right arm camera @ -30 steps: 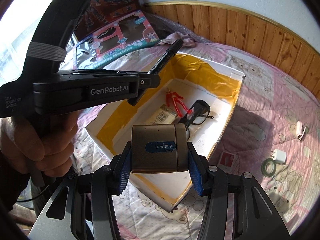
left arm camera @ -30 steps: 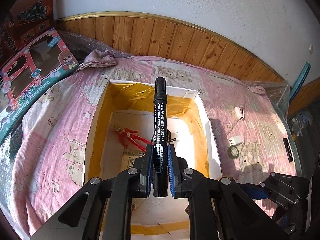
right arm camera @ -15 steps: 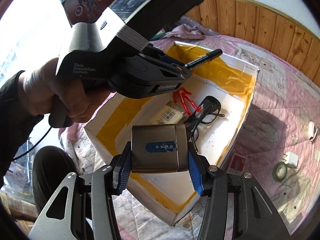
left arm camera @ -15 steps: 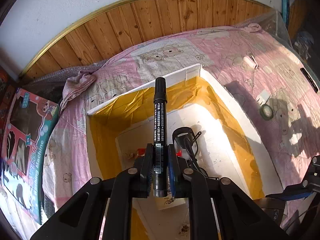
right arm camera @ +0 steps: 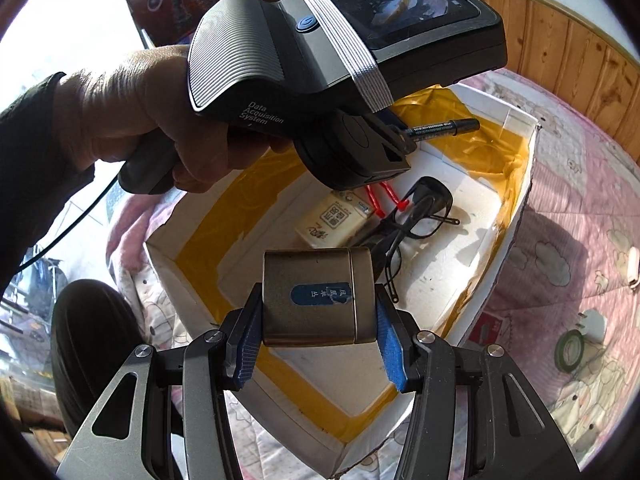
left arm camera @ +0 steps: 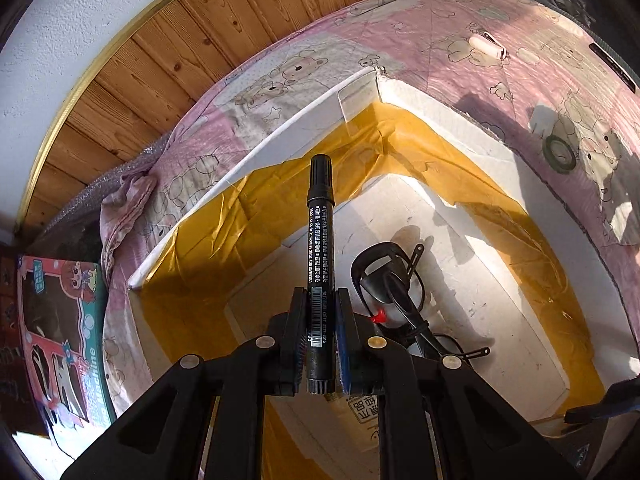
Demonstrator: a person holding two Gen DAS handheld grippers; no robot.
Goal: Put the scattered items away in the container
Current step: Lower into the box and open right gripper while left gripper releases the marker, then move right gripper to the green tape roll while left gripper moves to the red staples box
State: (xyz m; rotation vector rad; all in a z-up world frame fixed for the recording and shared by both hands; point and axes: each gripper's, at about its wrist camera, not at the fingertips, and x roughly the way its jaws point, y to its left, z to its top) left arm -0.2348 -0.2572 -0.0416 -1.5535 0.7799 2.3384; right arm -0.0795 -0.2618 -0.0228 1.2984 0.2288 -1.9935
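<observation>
1. Left gripper (left arm camera: 319, 344): jaws nearly closed, clamped on the lower barrel of a black marker (left arm camera: 319, 248); capped end projecting straight ahead of the jaws, above the open white box (left arm camera: 360, 92).
2. Marker likely light, rigid and smooth-sided; round barrel liable to roll or pivot between flat pads. Present hold near the tail end, leaving much of the length unsupported ahead of the jaws.
3. Right gripper (right arm camera: 318, 336): jaws about half open, pressed against both flanks of a squat bronze metal tin (right arm camera: 318, 296) with a blue label; tin held over the box's near rim.
4. Tin probably stiff, slick and a little heavier than the marker; flat sides the sensible grip, clear of the lid seam at its right edge.
5. Below and ahead of both jaws, inside the box: black glasses (right arm camera: 424, 208), a small beige carton (right arm camera: 332, 220), a red item (right arm camera: 384, 196). Glasses fragile; gentle release advised.
6. Right of the jaws, on the pink quilt (right arm camera: 580, 184): a tape roll (right arm camera: 570, 350) outside the box.
</observation>
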